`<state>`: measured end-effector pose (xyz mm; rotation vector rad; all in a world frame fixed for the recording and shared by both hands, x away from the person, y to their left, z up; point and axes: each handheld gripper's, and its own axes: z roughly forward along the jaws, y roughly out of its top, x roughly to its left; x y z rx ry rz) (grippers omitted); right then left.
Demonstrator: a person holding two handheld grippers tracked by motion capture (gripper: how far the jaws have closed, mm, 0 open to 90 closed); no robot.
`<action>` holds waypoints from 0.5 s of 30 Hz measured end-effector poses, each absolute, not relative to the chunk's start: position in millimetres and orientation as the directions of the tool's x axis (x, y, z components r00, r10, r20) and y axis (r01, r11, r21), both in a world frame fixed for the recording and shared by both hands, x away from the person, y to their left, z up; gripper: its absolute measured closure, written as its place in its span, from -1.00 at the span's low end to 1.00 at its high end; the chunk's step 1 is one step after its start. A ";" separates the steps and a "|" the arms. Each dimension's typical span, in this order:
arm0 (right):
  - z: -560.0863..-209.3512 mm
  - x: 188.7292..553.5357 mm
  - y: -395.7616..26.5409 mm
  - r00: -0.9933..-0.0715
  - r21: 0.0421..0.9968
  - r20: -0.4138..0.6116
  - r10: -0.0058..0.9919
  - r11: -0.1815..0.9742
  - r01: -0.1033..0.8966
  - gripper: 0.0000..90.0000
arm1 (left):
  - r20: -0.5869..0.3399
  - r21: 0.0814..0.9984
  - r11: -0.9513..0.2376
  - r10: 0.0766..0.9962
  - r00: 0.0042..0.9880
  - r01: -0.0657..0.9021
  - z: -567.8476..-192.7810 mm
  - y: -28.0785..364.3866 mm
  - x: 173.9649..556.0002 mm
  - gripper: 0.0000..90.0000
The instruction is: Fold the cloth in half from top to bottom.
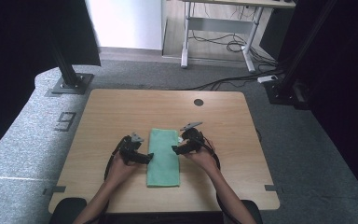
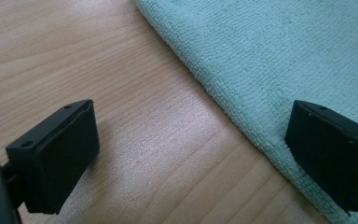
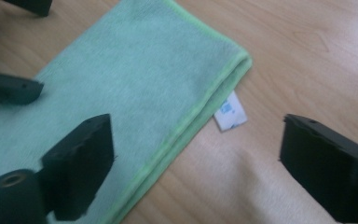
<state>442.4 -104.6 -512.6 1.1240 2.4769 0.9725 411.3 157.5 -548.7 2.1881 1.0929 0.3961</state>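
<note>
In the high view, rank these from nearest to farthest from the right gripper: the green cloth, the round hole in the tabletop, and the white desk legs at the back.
1. Green cloth: just left of the right gripper, at mid table.
2. Round hole: beyond the gripper, near the table's far edge.
3. White desk legs: on the floor past the table, at the back.

High view: set above the person's edge of the light wooden table (image 1: pixel 121 112), facing forward and down, far enough to take in the whole top and the grey floor beyond.
Left gripper view: rides low, very near the folded mint-green terry cloth (image 2: pixel 279 60), looking across its long edge.
Right gripper view: close over the cloth's corner and white label (image 3: pixel 230 112).
Shared: all three views show the cloth on the table.
</note>
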 end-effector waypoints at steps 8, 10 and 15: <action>-509.8 467.1 -98.6 -0.669 0.655 0.031 0.742 0.491 0.574 -0.53 | -0.020 0.670 -0.439 0.795 0.606 0.598 -548.7 157.5 411.2 -0.93; -509.9 473.2 -97.0 -0.669 0.656 0.031 0.743 0.490 0.574 -0.47 | -0.020 0.670 -0.439 0.795 0.606 0.598 -548.7 157.5 411.2 -0.94; -509.6 487.4 -92.6 -0.670 0.664 0.032 0.742 0.485 0.569 -0.29 | -0.020 0.670 -0.439 0.796 0.606 0.598 -548.7 157.4 411.2 -0.94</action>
